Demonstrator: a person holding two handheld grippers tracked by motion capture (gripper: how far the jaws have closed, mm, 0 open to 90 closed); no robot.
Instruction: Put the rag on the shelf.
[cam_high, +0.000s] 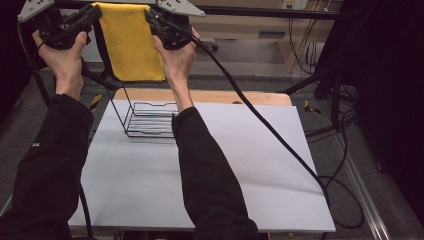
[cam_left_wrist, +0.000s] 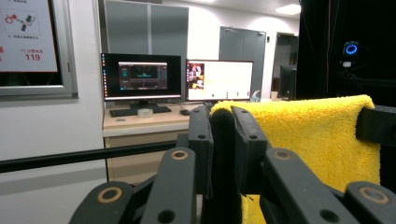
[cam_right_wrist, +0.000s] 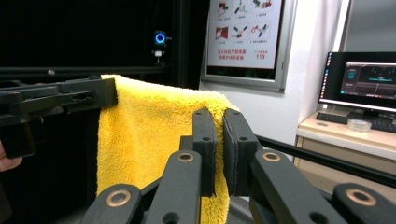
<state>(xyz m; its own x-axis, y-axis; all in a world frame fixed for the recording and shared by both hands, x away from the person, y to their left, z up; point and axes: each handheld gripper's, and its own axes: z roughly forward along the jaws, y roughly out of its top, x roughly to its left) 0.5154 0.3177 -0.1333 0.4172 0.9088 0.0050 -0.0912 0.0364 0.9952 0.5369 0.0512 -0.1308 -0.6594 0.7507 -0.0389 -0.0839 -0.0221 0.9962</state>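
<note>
both grippers, left (cam_high: 95, 14) and right (cam_high: 151, 18), clamp the towel's (cam_high: 131, 45) top corners; it hangs flat, directly above the rack (cam_high: 147, 120).

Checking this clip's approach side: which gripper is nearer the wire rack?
Right. The right gripper is raised above the wire rack; the left gripper is farther left. Both hold the yellow towel.

The left tongs (cam_left_wrist: 222, 123) pinch the top corner of a hanging yellow towel (cam_left_wrist: 317, 135).
</note>
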